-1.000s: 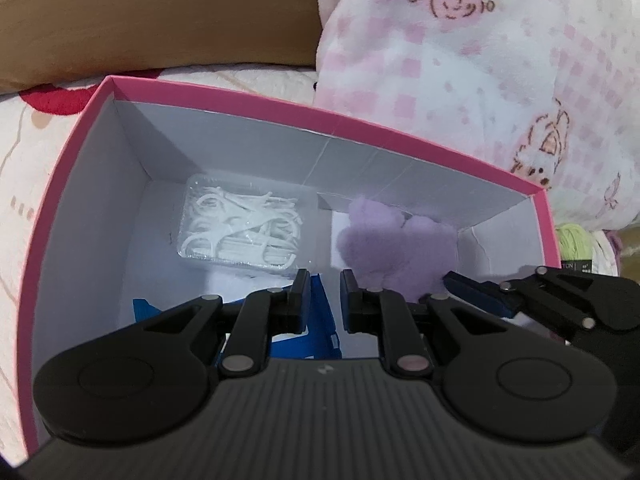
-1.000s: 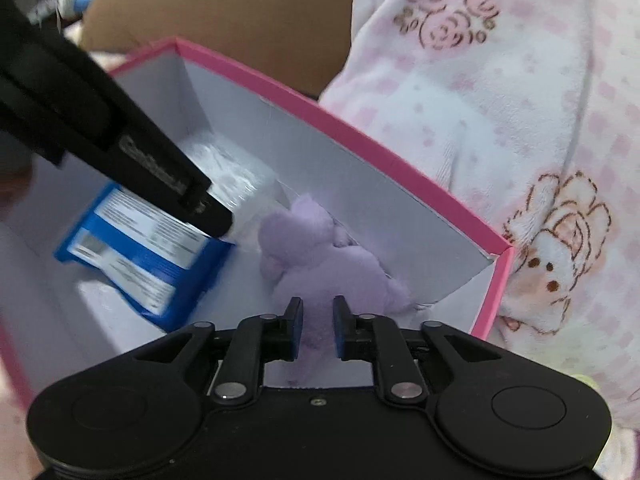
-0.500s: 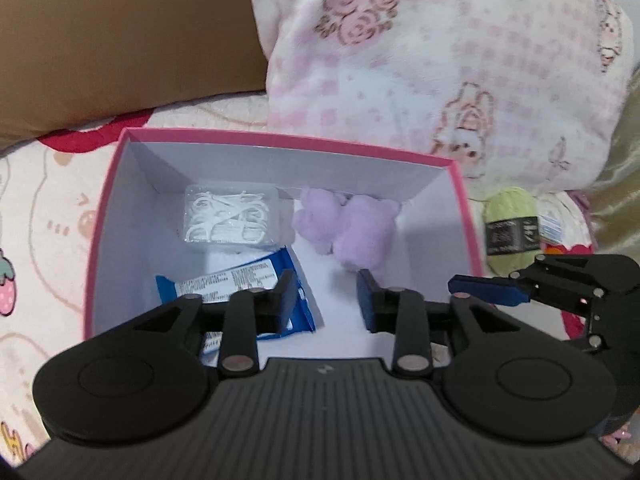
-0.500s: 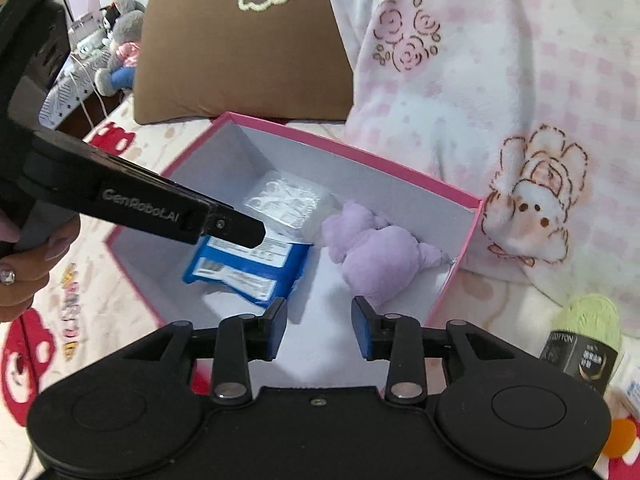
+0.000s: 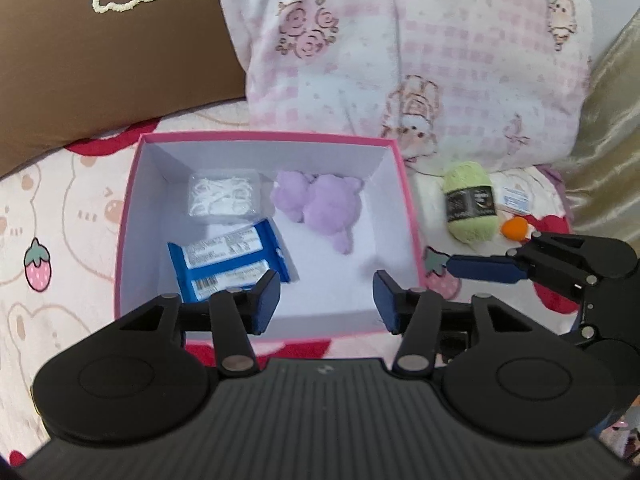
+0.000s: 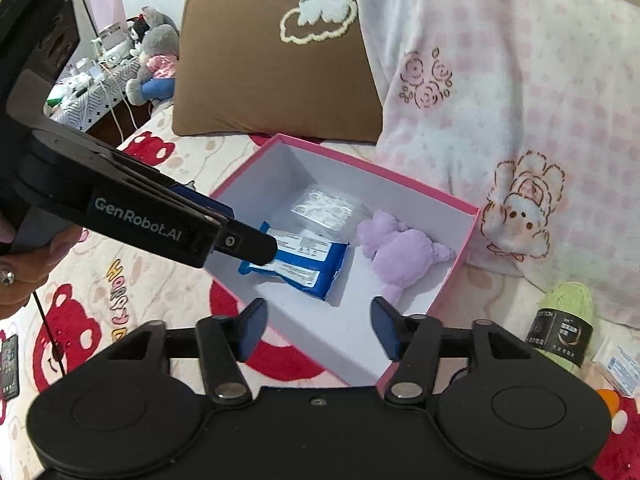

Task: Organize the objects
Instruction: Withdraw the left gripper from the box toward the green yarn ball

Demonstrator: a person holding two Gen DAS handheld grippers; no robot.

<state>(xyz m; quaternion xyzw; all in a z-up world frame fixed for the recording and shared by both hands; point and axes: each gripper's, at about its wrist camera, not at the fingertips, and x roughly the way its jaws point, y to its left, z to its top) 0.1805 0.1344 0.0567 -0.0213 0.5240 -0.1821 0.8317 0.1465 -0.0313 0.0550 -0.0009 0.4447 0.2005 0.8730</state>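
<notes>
Both grippers hang over a pink box on the bed, jaws wide and holding nothing.

The left gripper [image 5: 326, 300] is spread wide above the near edge of the box [image 5: 410, 220], and the right gripper [image 6: 316, 330] is just as wide over the box's near corner. Inside the box, a clear bag of floss picks [image 5: 224, 198] lies at 11 o'clock, a purple plush toy [image 5: 320, 208] at 1 o'clock and a blue packet [image 5: 228, 260] at 8 o'clock, touching the bag. Outside, at 3 o'clock from the box, a green ball of yarn [image 5: 472, 204] lies on the blanket [image 5: 60, 220], with an orange thing [image 5: 516, 227] just beside it. A brown pillow [image 5: 112, 48] and a pink-checked pillow [image 5: 420, 52] stand at 12 o'clock.
</notes>
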